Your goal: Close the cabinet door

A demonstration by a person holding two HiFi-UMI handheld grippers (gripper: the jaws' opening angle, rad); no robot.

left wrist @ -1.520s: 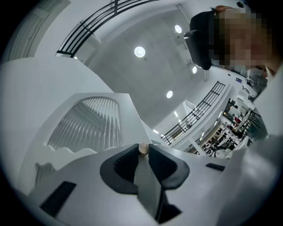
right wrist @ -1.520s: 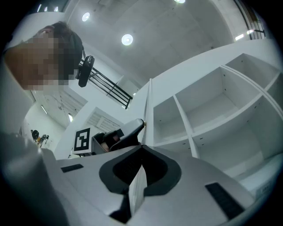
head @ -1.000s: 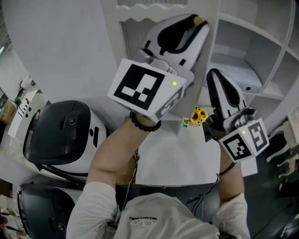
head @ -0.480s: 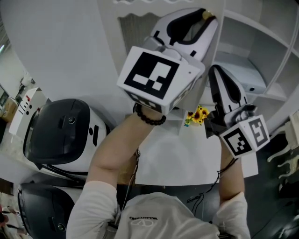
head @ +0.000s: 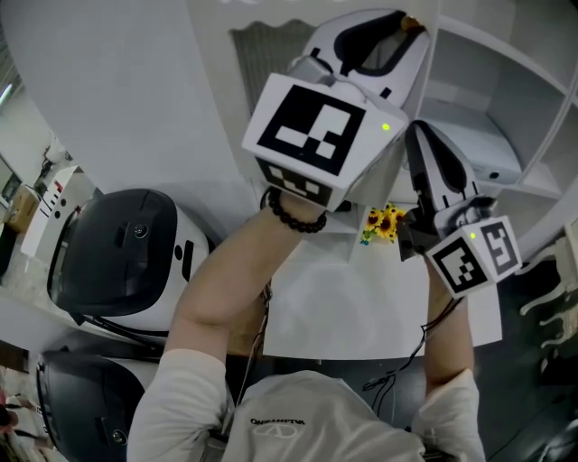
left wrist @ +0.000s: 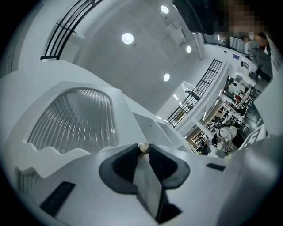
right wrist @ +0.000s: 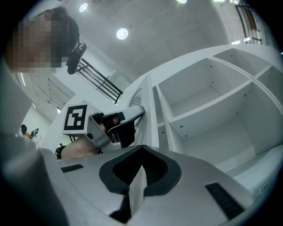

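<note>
The white cabinet door (head: 271,54) has a ribbed glass panel (left wrist: 75,119) and stands partly open beside the open shelves (head: 488,99). My left gripper (head: 404,23) is raised high and is shut on the door's small brass knob (left wrist: 143,147), which sits pinched at the jaw tips. My right gripper (head: 417,133) hangs lower and to the right, in front of the shelves, jaws together and holding nothing. In the right gripper view the door's edge (right wrist: 148,110) runs upright next to the shelf compartments (right wrist: 208,101), with the left gripper (right wrist: 117,123) just left of it.
Two black-and-white domed machines (head: 117,253) stand at the left. A small sunflower ornament (head: 384,221) sits on the white surface (head: 361,307) below the cabinet. A white curved piece of furniture (head: 555,298) is at the right edge.
My left gripper has moved right with the knob in its jaws, and the door has swung with it toward the shelves. The right gripper has shifted only slightly.
</note>
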